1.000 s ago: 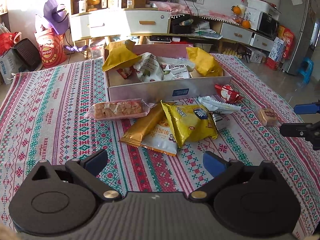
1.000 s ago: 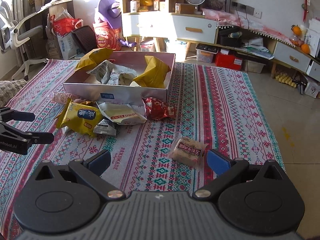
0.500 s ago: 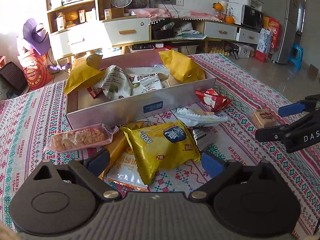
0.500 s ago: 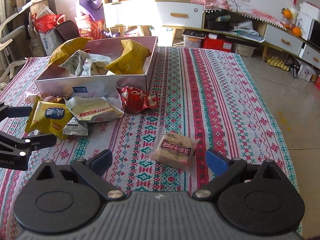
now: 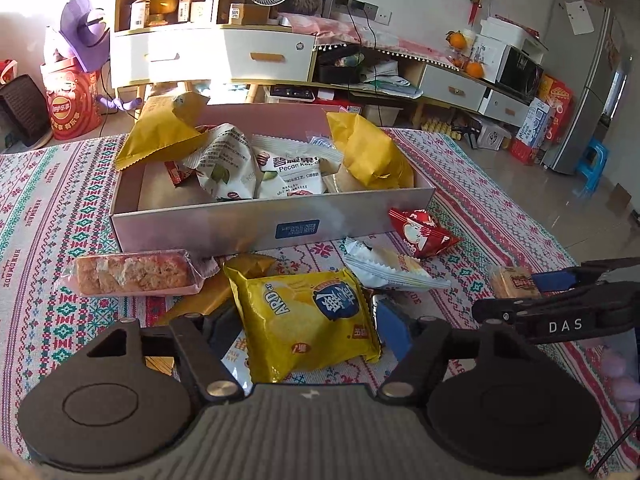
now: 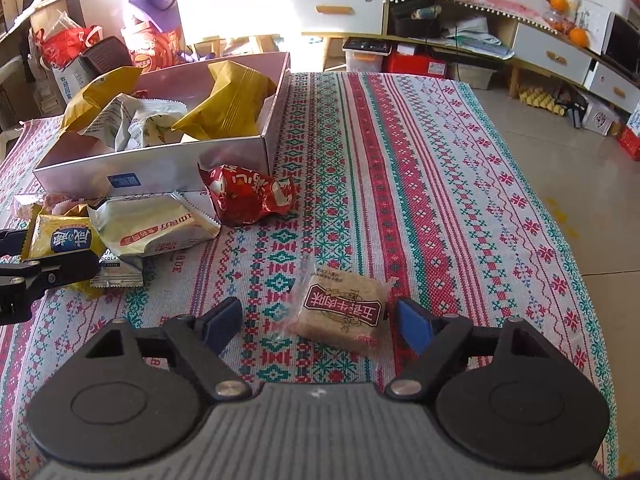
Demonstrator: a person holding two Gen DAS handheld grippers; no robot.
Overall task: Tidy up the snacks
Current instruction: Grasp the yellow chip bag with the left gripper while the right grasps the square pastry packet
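A silver box on the patterned cloth holds several snack bags; it also shows in the right wrist view. My left gripper is open, its fingers on either side of a yellow chip bag. My right gripper is open around a brown cake packet, which lies nearer the right finger. The right gripper also shows in the left wrist view, beside that packet.
Loose snacks lie in front of the box: a pink-wrapped cake bar, a white packet, a red bag, gold packets under the chip bag. The table's right edge drops to the floor. Cabinets stand behind.
Both grippers have moved forward and down. The left now straddles the yellow chip bag. The right now straddles the brown cake packet.
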